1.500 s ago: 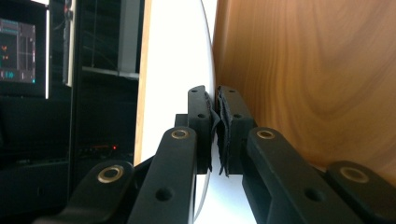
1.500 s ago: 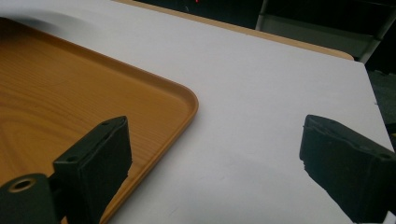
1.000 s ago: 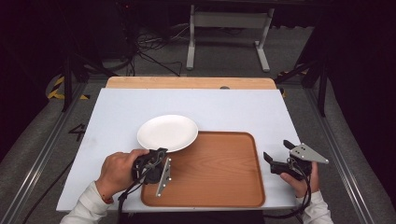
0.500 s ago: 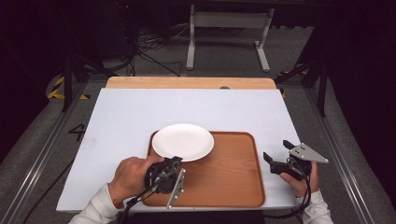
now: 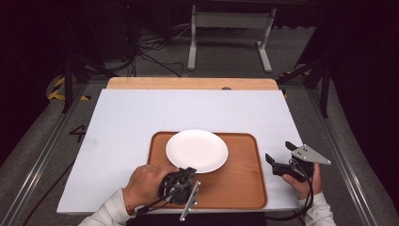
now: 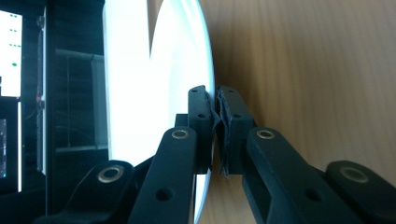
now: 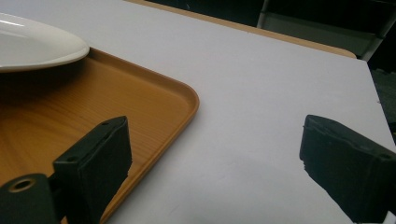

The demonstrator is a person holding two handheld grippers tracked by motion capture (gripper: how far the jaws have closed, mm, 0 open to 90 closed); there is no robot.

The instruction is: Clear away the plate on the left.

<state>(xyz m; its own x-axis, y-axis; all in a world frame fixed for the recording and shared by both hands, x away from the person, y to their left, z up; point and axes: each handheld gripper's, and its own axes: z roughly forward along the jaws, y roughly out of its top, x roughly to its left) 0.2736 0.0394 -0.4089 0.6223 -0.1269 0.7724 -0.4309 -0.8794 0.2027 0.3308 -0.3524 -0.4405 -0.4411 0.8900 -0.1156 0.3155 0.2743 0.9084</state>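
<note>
1. The left gripper (image 5: 188,173) is held low by the left hand (image 5: 146,183), forearm coming in from the bottom edge; its jaws are clamped together on a thin rim (pads pressed tight).
2. The right gripper (image 5: 277,162) sits in the right hand (image 5: 305,181), jaws spread wide, nothing between them

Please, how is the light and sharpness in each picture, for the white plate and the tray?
High view: even light, dark surroundings, white plate sharp on the tray. Left gripper view: plate overexposed to a white glare, the left hand-held gripper near and soft. Right gripper view: the plate shadows the tray.
</note>
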